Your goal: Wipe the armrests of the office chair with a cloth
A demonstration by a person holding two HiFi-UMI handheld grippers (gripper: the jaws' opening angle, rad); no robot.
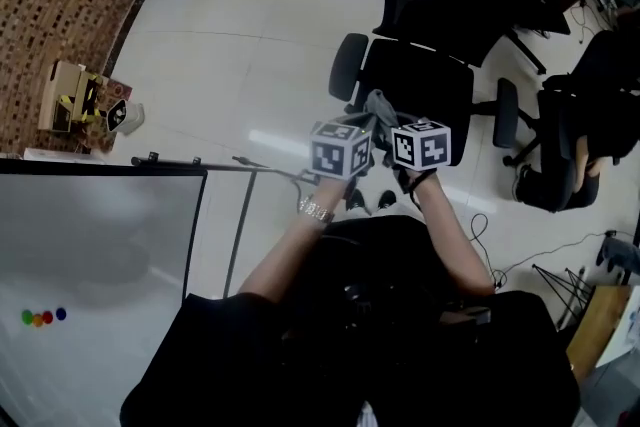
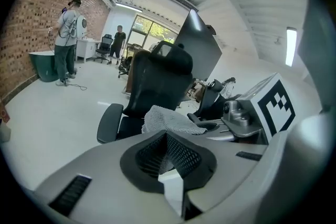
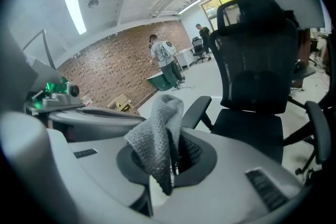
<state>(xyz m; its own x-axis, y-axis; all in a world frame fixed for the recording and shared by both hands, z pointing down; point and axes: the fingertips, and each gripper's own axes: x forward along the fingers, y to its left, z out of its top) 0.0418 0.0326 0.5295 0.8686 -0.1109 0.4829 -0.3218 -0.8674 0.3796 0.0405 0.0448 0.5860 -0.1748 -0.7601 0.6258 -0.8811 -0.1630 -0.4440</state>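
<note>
A black office chair (image 1: 415,85) stands right ahead, its left armrest (image 1: 347,65) and right armrest (image 1: 507,113) both bare. I hold both grippers close together above the seat's front edge. My right gripper (image 1: 388,113) is shut on a grey knitted cloth (image 1: 379,102), which bunches up out of its jaws (image 3: 157,134). My left gripper (image 1: 366,119) sits beside it, shut with nothing between its jaws, and the cloth (image 2: 168,119) lies just past its tips. In the right gripper view the chair (image 3: 257,71) and the near armrest (image 3: 195,110) lie beyond the cloth.
A whiteboard on a stand (image 1: 90,245) is at my lower left. More black chairs (image 1: 560,145) crowd the right side, with cables on the floor. A cardboard box (image 1: 70,95) lies by the brick wall. Two people (image 2: 65,44) stand far off.
</note>
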